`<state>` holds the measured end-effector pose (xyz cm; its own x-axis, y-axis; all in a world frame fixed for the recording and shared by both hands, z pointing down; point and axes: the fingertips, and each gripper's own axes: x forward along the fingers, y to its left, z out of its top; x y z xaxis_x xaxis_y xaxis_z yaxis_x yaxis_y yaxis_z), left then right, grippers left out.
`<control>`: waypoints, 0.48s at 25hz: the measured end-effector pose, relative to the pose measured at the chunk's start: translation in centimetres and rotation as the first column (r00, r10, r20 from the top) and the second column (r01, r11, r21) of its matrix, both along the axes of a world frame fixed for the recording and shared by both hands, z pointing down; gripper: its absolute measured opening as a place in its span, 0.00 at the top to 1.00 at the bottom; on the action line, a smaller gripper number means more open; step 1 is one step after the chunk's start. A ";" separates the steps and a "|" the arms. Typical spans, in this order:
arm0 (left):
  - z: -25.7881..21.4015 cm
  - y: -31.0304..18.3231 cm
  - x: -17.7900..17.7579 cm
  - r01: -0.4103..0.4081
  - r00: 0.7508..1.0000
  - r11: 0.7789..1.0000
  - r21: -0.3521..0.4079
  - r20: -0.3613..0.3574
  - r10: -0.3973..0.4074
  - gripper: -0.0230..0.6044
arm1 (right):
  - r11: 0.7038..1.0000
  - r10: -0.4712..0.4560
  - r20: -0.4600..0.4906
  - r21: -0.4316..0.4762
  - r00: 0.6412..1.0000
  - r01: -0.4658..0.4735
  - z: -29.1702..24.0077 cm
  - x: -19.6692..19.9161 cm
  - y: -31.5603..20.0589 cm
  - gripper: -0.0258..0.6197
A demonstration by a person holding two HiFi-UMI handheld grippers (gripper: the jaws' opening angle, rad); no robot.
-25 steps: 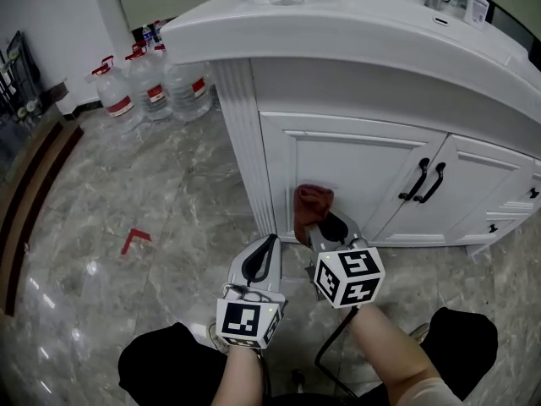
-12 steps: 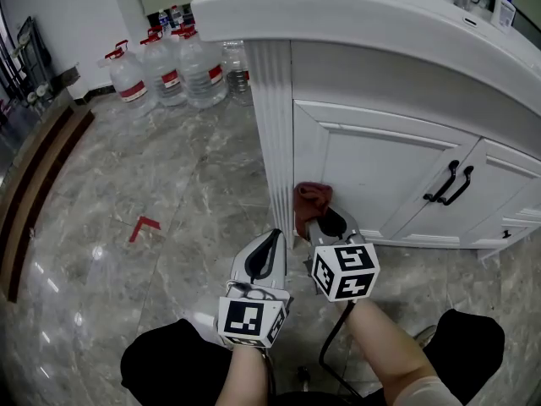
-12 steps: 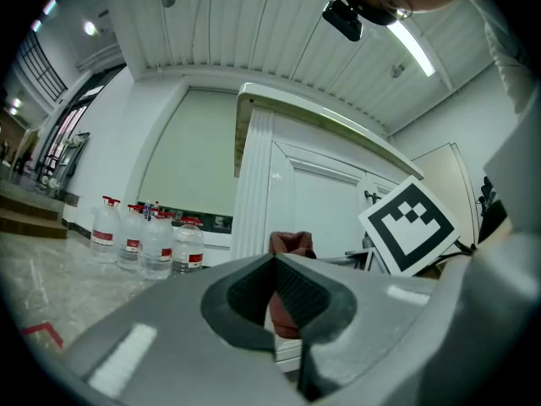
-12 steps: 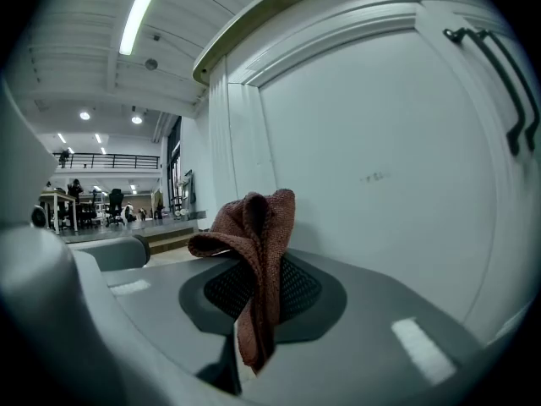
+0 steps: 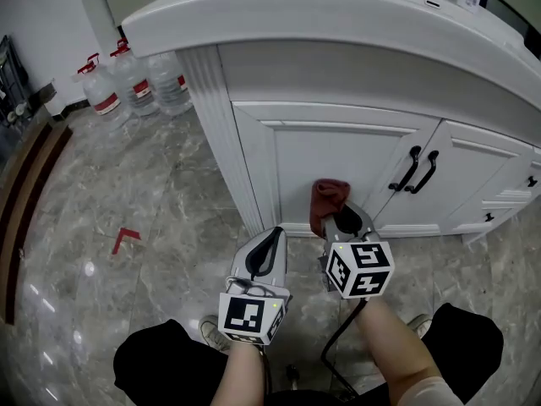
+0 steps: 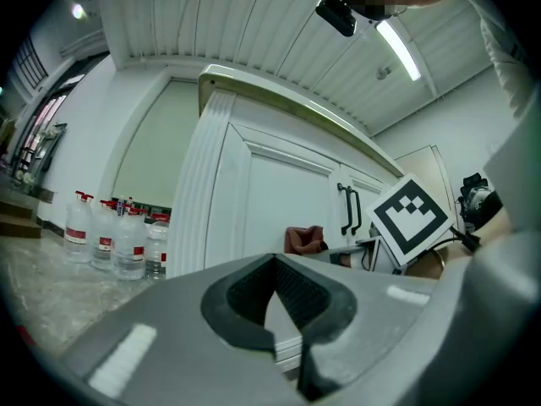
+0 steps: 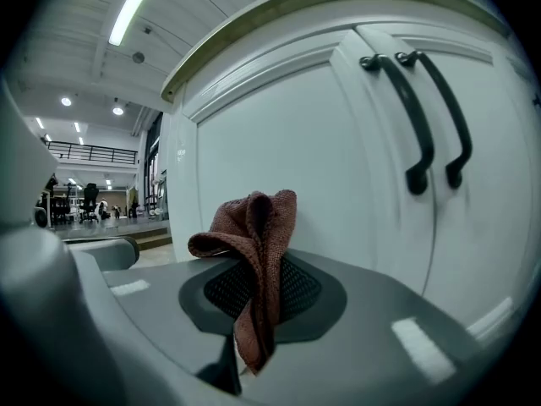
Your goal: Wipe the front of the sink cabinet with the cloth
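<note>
Cloth (image 5: pixel 328 198) is pinched in right gripper (image 5: pixel 339 219) fingers, held at cabinet door (image 5: pixel 338 150) for wiping; left gripper (image 5: pixel 271 237) fingers pressed together, empty.

Two hand-held grippers are in view: one left hand-held gripper (image 5: pixel 269 240) and one right hand-held gripper (image 5: pixel 341 219). There is one cloth (image 5: pixel 328 195) and one sink cabinet (image 5: pixel 254 66). The cabinet front shows two doors (image 5: pixel 330 159) and two long black handles (image 5: pixel 409 169), with two small black knobs (image 5: pixel 531 181) at its far right. Three large water bottles (image 5: pixel 103 96) stand on the floor (image 5: pixel 169 193), which also bears one red mark (image 5: pixel 126 239).
</note>
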<state>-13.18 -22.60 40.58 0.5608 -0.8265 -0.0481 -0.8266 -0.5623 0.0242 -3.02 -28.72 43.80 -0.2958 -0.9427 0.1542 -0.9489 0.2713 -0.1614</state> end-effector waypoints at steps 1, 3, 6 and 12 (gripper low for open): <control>0.1 0.1 0.6 -0.011 1.000 1.000 -0.001 0.001 0.011 0.96 | 1.000 0.014 0.000 0.000 1.000 -0.014 -0.1 1.0 0.2 0.84; 0.2 0.2 1.9 -0.032 0.999 0.999 -0.003 0.004 0.032 0.96 | 0.999 0.046 -0.001 0.002 0.999 -0.046 -0.2 2.9 0.5 0.84; 0.4 0.5 3.7 -0.062 0.998 0.998 -0.006 0.011 0.062 0.96 | 0.995 0.099 -0.005 0.007 0.995 -0.099 -0.5 5.9 1.0 0.84; 0.4 0.6 6.2 -0.096 0.995 0.995 -0.016 -0.003 0.096 0.96 | 0.985 0.172 -0.028 -0.002 0.985 -0.172 -0.4 10.8 2.5 0.83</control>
